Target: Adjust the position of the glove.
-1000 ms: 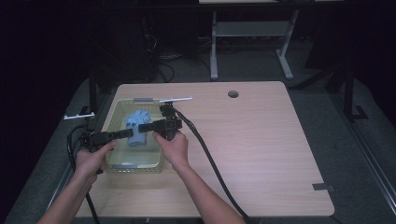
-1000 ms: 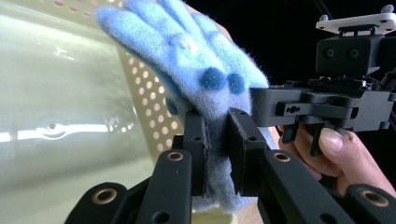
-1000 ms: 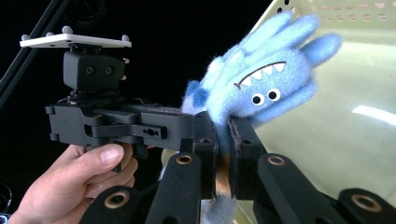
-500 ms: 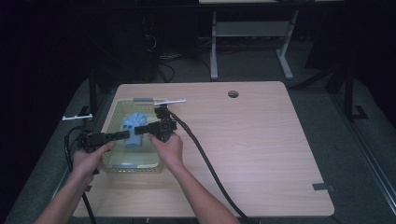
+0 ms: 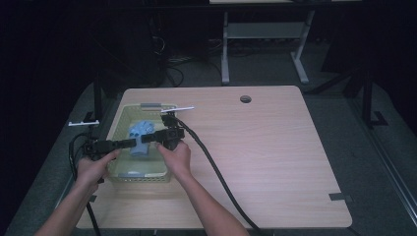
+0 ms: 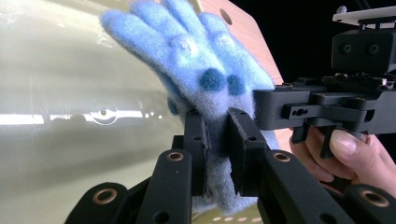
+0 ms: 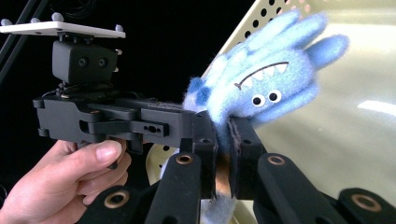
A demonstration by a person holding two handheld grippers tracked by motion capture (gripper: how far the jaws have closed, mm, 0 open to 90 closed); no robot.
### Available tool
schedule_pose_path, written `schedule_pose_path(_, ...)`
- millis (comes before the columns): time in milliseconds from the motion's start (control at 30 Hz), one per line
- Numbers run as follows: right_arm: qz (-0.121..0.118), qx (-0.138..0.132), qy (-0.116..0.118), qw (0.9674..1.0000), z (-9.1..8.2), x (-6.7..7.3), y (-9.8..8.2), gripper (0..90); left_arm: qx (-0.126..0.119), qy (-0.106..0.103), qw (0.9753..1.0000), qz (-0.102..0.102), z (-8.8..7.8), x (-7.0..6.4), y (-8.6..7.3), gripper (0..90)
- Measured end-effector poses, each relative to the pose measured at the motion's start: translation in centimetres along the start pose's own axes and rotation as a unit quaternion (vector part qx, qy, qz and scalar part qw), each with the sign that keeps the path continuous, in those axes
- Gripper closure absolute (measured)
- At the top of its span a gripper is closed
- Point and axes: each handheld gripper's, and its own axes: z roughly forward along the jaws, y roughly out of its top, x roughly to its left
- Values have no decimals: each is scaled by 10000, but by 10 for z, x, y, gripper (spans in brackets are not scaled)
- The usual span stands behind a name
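I'm holding the blue glove (image 5: 139,136) just above the yellow basket (image 5: 118,173): left gripper (image 6: 216,140) is pinching its cuff, right gripper (image 7: 223,142) is pinching the same end from the opposite side. Pickup looks done; taking it clear of the basket is still pending.

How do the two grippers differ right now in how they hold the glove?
The left gripper clamps the blue glove at its cuff on the plain side with dark dots; the right gripper clamps it from the face side, with eyes and toothy mouth. In the high view the left gripper reaches in from the basket's left, the right from its right. Both are shut on the glove, above the basket.
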Motion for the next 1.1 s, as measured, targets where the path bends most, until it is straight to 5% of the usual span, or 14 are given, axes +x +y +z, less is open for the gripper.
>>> schedule_pose_path(1100,168,346,-260,9989,22,-18,-6,831,368,285,9987,-199,15,21,-4,780)
